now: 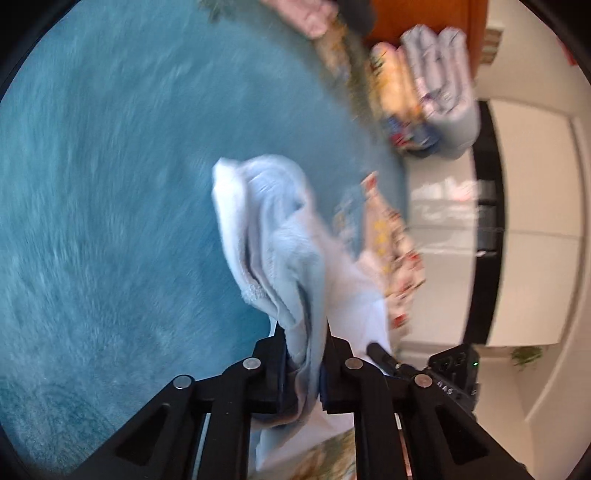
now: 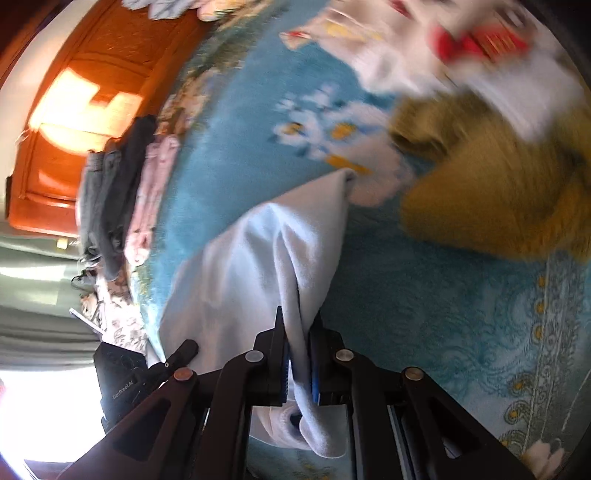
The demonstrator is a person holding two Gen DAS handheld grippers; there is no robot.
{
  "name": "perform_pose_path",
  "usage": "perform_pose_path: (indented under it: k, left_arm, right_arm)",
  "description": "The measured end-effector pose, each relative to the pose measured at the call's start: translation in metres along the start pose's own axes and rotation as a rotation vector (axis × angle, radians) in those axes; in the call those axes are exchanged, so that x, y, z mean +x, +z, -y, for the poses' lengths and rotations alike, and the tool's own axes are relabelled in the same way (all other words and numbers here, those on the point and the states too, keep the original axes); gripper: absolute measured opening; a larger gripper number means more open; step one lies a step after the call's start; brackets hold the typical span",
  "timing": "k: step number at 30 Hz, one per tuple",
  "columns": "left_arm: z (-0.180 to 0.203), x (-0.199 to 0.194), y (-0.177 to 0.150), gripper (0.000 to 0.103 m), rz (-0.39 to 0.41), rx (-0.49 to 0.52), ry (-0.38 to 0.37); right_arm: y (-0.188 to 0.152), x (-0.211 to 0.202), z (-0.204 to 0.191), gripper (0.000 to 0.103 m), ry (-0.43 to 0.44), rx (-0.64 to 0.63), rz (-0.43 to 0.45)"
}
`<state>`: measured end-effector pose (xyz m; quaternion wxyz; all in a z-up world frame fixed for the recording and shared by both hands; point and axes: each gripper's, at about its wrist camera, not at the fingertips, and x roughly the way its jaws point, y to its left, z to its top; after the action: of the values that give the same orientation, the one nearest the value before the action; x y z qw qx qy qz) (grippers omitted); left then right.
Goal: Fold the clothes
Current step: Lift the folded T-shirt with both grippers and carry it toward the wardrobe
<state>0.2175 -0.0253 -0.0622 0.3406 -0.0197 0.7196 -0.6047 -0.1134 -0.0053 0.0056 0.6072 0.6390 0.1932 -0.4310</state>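
Observation:
A pale blue garment (image 1: 273, 236) hangs bunched over a blue blanket (image 1: 110, 184). My left gripper (image 1: 304, 365) is shut on a fold of it, the cloth squeezed between the two black jaws. In the right wrist view the same pale blue garment (image 2: 258, 251) stretches away over the blanket, and my right gripper (image 2: 299, 369) is shut on another edge of it, with a ribbed cuff hanging below the jaws. Each view shows the other gripper's black body at its lower edge. Both views are blurred by motion.
A stack of folded clothes (image 1: 424, 92) lies at the blanket's far edge by an orange wooden panel (image 1: 421, 18). Dark and pink folded clothes (image 2: 122, 192) form another pile. A mustard garment (image 2: 498, 184) and a white-and-red one (image 2: 461, 44) lie loose.

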Motion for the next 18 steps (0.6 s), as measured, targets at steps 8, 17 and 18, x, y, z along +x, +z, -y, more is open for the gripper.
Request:
perform_pose_path:
  k: [8,17,18]
  left_arm:
    - [0.082,-0.129,0.085,0.013,0.276,0.184,-0.186]
    - [0.132,-0.254,0.239,0.013,0.572,0.350,-0.107]
    - [0.131,-0.260,0.255,0.013,0.593,0.348,-0.099]
  right_arm:
    - [0.067,-0.027,-0.159,0.008,0.169,-0.301,0.055]
    - [0.174,0.022,-0.394,0.008,0.361,-0.583,0.131]
    - [0.184,0.032,-0.415,0.008,0.377,-0.594,0.142]
